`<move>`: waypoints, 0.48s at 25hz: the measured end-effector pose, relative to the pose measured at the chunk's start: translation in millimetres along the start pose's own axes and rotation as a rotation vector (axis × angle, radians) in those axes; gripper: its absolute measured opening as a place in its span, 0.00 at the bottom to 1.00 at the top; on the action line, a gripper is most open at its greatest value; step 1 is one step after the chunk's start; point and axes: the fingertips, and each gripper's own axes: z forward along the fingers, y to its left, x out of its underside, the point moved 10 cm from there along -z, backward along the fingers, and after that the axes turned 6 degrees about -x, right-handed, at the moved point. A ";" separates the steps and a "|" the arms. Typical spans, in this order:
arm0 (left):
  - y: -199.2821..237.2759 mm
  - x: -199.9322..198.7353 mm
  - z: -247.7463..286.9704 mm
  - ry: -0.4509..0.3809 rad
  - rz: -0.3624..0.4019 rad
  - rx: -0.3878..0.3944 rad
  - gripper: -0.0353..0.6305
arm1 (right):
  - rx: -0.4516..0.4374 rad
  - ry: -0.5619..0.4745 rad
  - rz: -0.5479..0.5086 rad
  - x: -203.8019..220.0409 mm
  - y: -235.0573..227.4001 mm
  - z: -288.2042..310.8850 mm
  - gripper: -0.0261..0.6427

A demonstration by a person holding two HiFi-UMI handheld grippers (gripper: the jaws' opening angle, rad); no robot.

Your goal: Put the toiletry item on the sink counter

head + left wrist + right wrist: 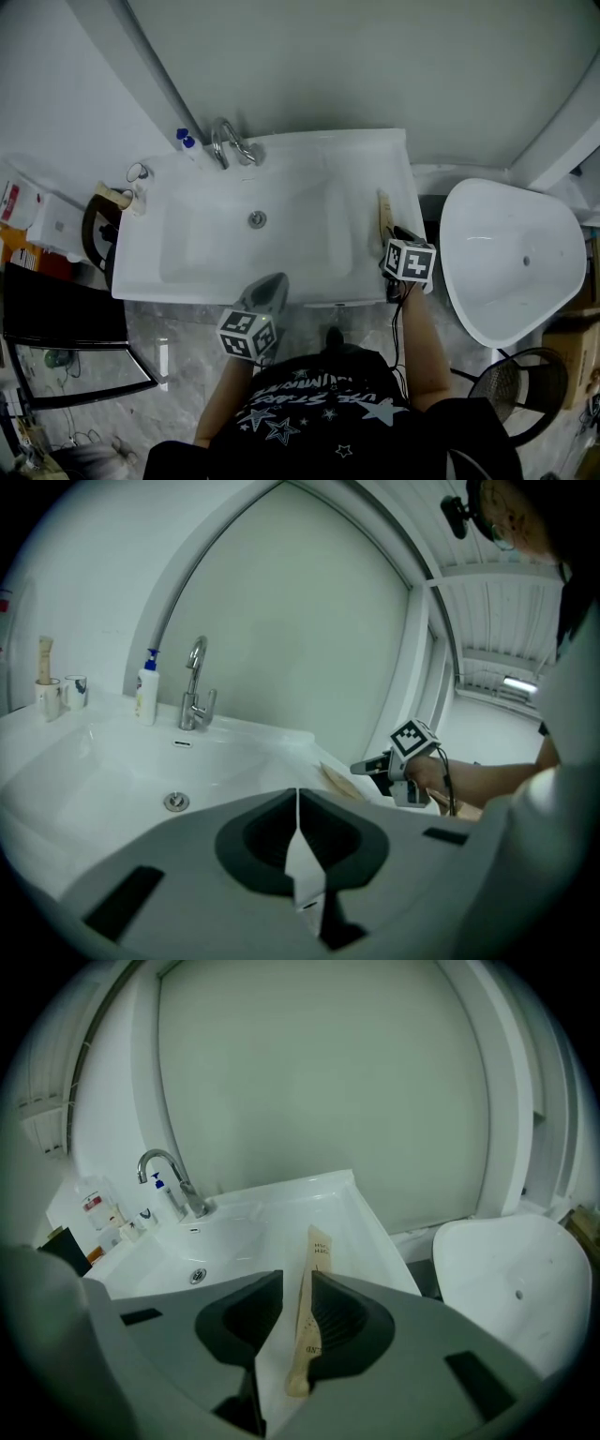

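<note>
The right gripper (pixel 302 1335) is clamped on a flat tan toiletry sachet (pixel 314 1265), which juts forward over the right ledge of the white sink counter (pixel 375 150); whether it touches the ledge is unclear. The left gripper (pixel 298 855) is closed with nothing in it, near the basin's front edge; a soap bottle (pixel 146 688) stands beside the faucet (pixel 195 691).

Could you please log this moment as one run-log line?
right gripper: shut on tan packet, over right ledge of sink counter | left gripper: shut, empty, near front edge | packet released: not yet

Faucet (pixel 230 142) — blue-capped bottle (pixel 185 141) just beside; cup (pixel 139 172) leftward.
</note>
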 end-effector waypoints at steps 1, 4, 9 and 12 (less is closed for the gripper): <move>1.7 1.0 -3.8 -0.002 0.001 0.006 0.08 | 0.008 -0.008 -0.004 0.6 3.5 -4.9 0.17; 7.6 4.6 -17.8 -0.008 0.010 0.025 0.08 | 0.016 -0.039 -0.005 4.4 17.5 -18.8 0.18; 24.2 10.8 -46.4 -0.014 0.015 0.039 0.08 | -0.006 -0.087 0.005 15.9 53.6 -36.1 0.18; 36.3 12.0 -62.5 -0.019 0.016 0.052 0.08 | -0.037 -0.108 0.012 25.8 78.2 -45.5 0.17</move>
